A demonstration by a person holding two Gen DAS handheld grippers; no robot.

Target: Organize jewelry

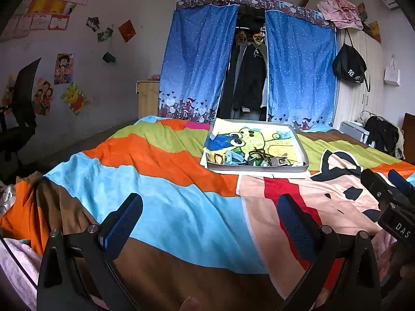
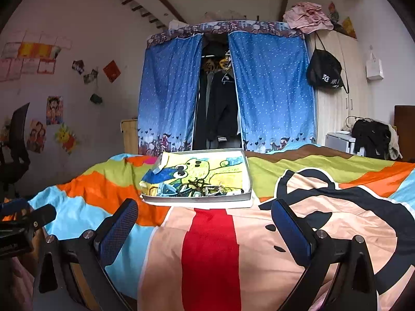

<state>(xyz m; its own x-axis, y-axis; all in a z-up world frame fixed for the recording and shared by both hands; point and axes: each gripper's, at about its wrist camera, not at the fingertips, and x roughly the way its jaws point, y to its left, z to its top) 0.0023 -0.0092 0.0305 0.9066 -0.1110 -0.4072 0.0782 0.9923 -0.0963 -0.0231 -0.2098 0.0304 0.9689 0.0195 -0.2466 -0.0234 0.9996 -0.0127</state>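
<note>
Both grippers hover low over a bed covered with a bright striped duvet point(image 1: 166, 207) that carries a large cartoon print on its right side. The left gripper point(image 1: 210, 223) has its two blue-padded fingers spread wide, with nothing between them; only the bedcover shows in the gap. The right gripper point(image 2: 205, 225) is spread just as wide and is equally empty. In the left wrist view the right gripper's black body and blue tips appear at the far right edge, so the two tools sit side by side, near each other but apart.

Ahead of both, well beyond the fingertips, a shallow grey tray point(image 1: 302, 146) point(image 2: 247, 171) rests flat on the duvet. Its floor is lined with a child's drawing point(image 1: 259, 137) point(image 2: 199, 168) of a yellow-green cartoon figure on a yellow ground. The jewelry point(image 1: 259, 156) point(image 2: 197, 190) lies in a tangled heap along the tray's near wall: dark chains or cords, pale blue pieces and some silvery metal bits, too small to tell apart singly.

Behind the bed stands a cloth wardrobe with blue dotted curtains point(image 1: 197, 59) point(image 2: 168, 90) parted in the middle, dark clothes hanging inside. A black drawstring bag point(image 1: 348, 64) point(image 2: 324, 72) hangs from a wooden cabinet on the right, and posters point(image 1: 63, 68) are stuck on the left wall beside a black office chair point(image 1: 23, 101).
</note>
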